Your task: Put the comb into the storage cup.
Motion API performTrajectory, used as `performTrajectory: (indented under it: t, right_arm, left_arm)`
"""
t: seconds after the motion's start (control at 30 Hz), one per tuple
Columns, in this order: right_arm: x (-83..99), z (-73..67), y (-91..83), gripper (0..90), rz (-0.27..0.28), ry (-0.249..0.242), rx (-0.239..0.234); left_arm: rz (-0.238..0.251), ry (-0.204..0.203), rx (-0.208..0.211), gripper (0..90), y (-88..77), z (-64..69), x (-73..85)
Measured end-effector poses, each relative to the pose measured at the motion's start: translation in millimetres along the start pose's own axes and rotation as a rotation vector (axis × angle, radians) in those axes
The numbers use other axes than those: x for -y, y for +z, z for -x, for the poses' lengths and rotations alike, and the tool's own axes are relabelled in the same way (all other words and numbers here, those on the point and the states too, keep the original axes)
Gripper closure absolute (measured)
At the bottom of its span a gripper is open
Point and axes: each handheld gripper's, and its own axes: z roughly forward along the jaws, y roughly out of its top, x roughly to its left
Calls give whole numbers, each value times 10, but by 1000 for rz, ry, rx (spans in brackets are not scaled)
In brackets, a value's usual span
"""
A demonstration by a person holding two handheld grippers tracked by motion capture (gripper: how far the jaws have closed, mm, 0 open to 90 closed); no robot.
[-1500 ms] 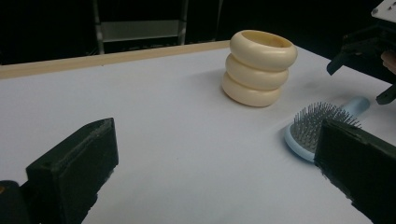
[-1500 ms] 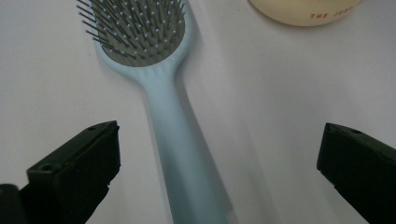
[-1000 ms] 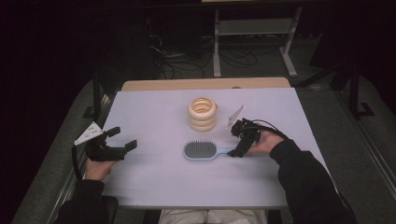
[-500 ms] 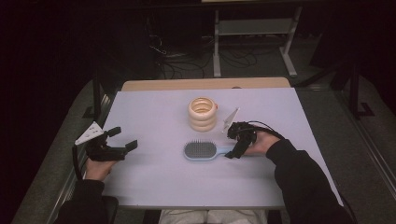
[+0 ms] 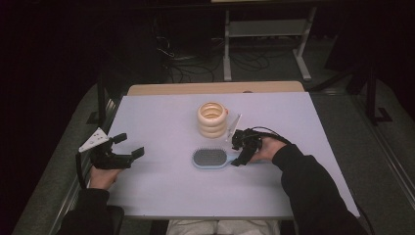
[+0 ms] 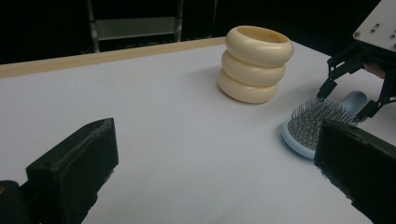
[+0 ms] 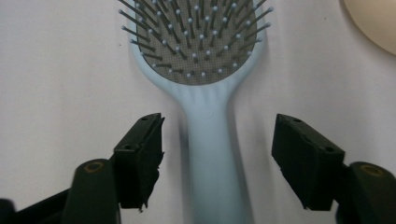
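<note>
A: While the right gripper (image 5: 243,149) hangs over the hairbrush (image 5: 211,158) in the high view, where does the brush lie?
B: Flat on the table (image 5: 161,122), bristles up, handle under that gripper, just this side of the ringed cream holder (image 5: 213,119). The left gripper (image 5: 126,146) is well apart, open and empty.

A: And the left gripper view?
B: Its jaws stand wide apart on nothing; the brush (image 6: 314,125) is ahead to its right.

A: The right gripper view?
B: The jaws have just been closing, half shut now, astride the pale blue handle (image 7: 215,158) without touching. I judge it light, stiff, rather slick plastic; take the handle mid-length. No readable writing.
</note>
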Motion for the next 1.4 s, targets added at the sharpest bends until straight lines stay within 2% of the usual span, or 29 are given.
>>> performTrajectory:
  t: [0.3, 0.33, 0.37, 0.47, 0.57, 0.77, 0.93, 1.07, 1.4]
  right_arm:
    - [-66, 4, 81, 465, -30, -15, -13]
    - [-64, 12, 72, 514, -29, -12, -12]
    - [-62, 14, 70, 525, -29, -14, -13]
    - [-62, 2, 67, 566, -31, -32, -9]
    - [-67, -20, 65, 647, -30, -53, -17]
    - [-64, -42, 62, 674, -33, -76, -15]
    - [-64, -59, 59, 680, -30, -73, -9]
    - [-54, -72, 38, 681, -14, -67, -3]
    - [-85, -132, -57, 682, 17, -89, 21]
  left_arm:
    - [0, 3, 2, 0, 2, 0, 0]
    - [-1, 4, 3, 0, 2, -1, 0]
    - [-2, 4, 2, 0, 2, -1, 0]
    - [-1, 5, 2, 0, 2, -1, -1]
    - [-1, 5, 2, 0, 2, 2, 0]
    - [-2, 4, 2, 0, 3, -1, 1]
    - [-3, 6, 4, 0, 6, 2, 1]
    - [-4, 7, 4, 0, 6, 1, 1]
    - [-2, 6, 7, 0, 4, 4, 0]
